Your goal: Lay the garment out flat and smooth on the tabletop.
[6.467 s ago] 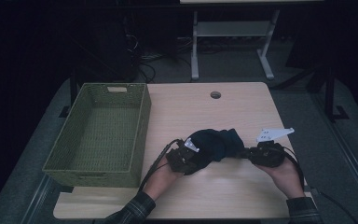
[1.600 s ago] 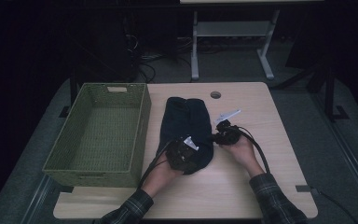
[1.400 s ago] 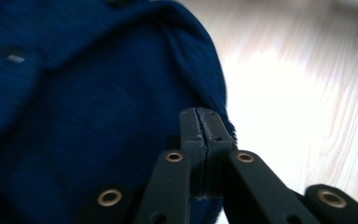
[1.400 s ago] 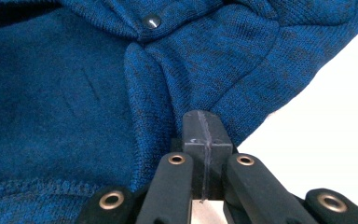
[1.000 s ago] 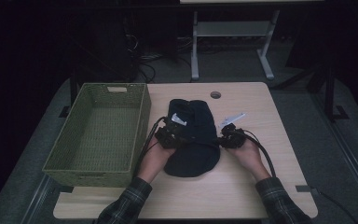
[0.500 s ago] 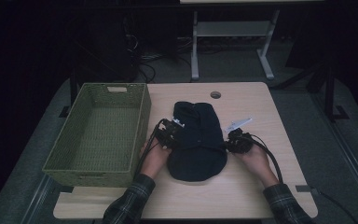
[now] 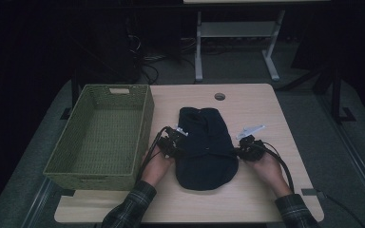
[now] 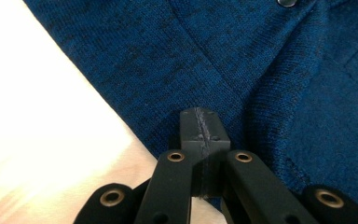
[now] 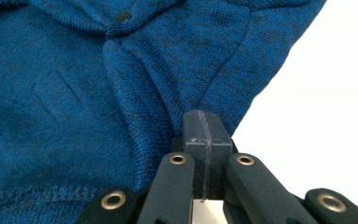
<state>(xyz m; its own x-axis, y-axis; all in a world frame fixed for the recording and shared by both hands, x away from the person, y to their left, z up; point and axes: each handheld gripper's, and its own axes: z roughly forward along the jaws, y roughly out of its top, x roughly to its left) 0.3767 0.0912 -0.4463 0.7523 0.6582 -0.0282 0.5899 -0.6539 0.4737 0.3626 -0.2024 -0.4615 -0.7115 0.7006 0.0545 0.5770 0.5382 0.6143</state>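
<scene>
Two black two-jaw grippers are working at opposite sides of one garment. The left gripper (image 7: pixel 177 142) is sitting with its jaws pressed fully together; in the left gripper view its tips (image 8: pixel 200 133) are lying on the knit near the cloth's edge, and whether any fabric is pinched between them cannot be told. The right gripper (image 7: pixel 244 150) is likewise closed tight, its tips (image 9: pixel 203 133) resting at the garment's edge beside a fold, and again a pinch of cloth cannot be confirmed. A hand in a plaid sleeve is holding each tool, with black cables trailing back toward the person.

Between the grippers, the dark blue knitted garment (image 7: pixel 205 147) is lying flat near the middle of the light wooden table (image 7: pixel 266 204), folded into a rounded shape that is narrower at the far end. A small dark button (image 9: pixel 121 17) is showing on it in the right gripper view.

To the left of the garment, just beside the left gripper, an olive green woven rectangular basket (image 7: pixel 142 128) is standing on the table. A small round hole (image 7: pixel 220 96) is sitting in the tabletop beyond the garment.
</scene>
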